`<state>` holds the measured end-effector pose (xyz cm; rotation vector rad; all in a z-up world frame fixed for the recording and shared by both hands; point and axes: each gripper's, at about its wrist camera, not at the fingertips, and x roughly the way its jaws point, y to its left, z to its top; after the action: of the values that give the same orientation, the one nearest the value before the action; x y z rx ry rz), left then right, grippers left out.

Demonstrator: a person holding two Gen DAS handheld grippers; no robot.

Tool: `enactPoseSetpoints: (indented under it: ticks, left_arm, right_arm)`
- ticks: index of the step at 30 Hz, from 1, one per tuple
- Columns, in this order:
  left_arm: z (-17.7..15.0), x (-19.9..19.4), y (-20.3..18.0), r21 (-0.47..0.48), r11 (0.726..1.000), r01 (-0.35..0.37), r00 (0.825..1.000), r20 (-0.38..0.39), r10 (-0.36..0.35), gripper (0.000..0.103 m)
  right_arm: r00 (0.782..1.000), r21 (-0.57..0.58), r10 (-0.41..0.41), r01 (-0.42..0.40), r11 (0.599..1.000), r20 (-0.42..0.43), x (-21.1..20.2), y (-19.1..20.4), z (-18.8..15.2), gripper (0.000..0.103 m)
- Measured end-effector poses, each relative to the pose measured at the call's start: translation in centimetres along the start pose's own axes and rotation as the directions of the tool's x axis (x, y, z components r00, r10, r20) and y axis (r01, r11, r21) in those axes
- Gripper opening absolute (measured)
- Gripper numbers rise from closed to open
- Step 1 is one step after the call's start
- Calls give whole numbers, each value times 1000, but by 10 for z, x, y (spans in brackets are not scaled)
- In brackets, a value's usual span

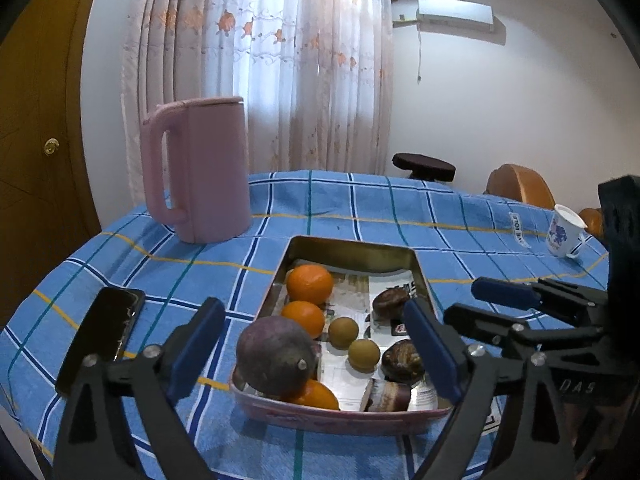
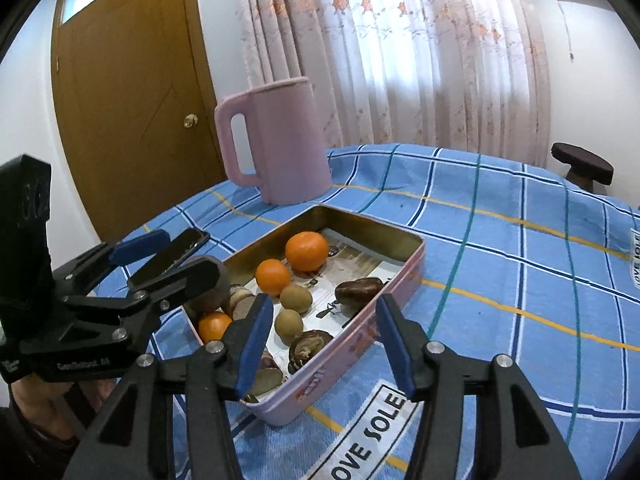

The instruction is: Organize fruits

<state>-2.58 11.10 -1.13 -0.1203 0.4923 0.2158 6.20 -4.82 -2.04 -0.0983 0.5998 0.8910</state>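
Observation:
A pink tin (image 1: pixel 348 247) on the blue checked cloth holds three oranges (image 1: pixel 310 283), two small tan round fruits (image 1: pixel 343 332) and several dark brown pieces (image 1: pixel 390 303). A dull purple fruit (image 1: pixel 276 356) rests in its near left corner, on top of one orange. My left gripper (image 1: pixel 314 305) is open, its pads standing wide on either side of the purple fruit and clear of it. My right gripper (image 2: pixel 325 300) is open above the tin's near end (image 2: pixel 372 228), with nothing pressed between its pads. The left gripper's finger half hides the purple fruit (image 2: pixel 218 294) in the right wrist view.
A tall pink jug (image 1: pixel 200 168) stands behind the tin. A black phone (image 1: pixel 104 336) lies left of it near the table edge. A white mug (image 1: pixel 566 232) sits at the far right. A dark stool (image 1: pixel 424 166) stands beyond the table.

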Motion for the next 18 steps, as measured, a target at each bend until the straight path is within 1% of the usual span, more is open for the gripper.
enactPoseSetpoints:
  ticks: [3,5,7,9,12,15,18]
  left_arm:
    - [1,-6,0,-8,1000,-2,1000,19,2,95]
    - [2,-10,1,-14,1000,-8,999,35,8,99]
    - [3,-13,3,-21,1000,-11,999,45,12,99]
    - [3,-14,4,-26,1000,-10,999,47,11,99]
    - [4,-16,4,-27,1000,-13,999,47,14,99]
    - [4,-16,2,-26,1000,-6,999,46,7,100]
    - [3,-18,-2,-18,1000,5,999,46,-4,101]
  right_arm:
    - [999,1,-29,29,1000,31,-10,0,1,56]
    - [997,-4,-55,56,998,51,-17,1,2,58]
    - [994,-18,-85,87,996,72,-23,3,3,61]
    - [991,-25,-101,104,994,89,-29,4,3,62]
    - [990,-21,-108,110,994,96,-35,4,3,62]
    - [986,-20,-132,135,991,100,-41,3,1,62]
    - [986,-14,-136,138,990,97,-46,1,-1,63]
